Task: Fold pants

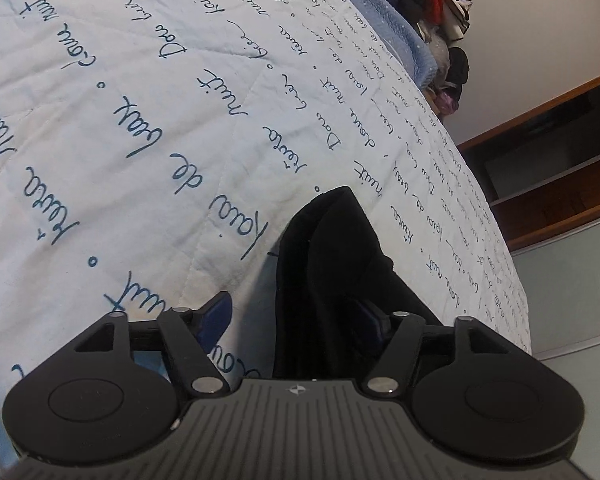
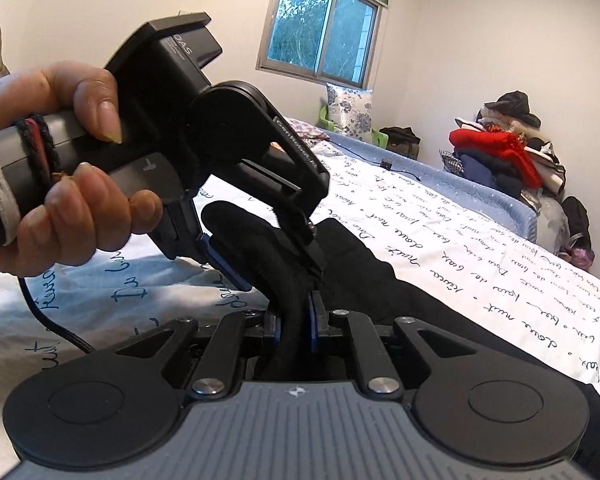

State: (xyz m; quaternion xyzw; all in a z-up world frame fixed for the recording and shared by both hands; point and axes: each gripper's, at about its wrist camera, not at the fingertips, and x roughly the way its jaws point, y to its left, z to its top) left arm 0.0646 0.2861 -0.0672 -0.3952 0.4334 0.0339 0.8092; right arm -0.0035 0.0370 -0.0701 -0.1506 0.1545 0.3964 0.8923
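The black pants (image 2: 380, 280) lie on a white quilt with blue handwriting (image 1: 140, 120). My right gripper (image 2: 294, 326) is shut on a bunched edge of the pants. My left gripper (image 1: 296, 320) is open; its blue pads stand wide apart, with a fold of the black pants (image 1: 340, 248) rising between them. In the right wrist view the left gripper (image 2: 268, 272), held by a hand (image 2: 60, 160), sits just above the right one, astride the same fold.
A blue blanket (image 2: 480, 192) borders the quilt's far side. A pile of clothes (image 2: 508, 148) sits at the far right. A wooden shelf (image 1: 560, 168) stands beyond the bed edge. A window (image 2: 324, 36) is on the far wall.
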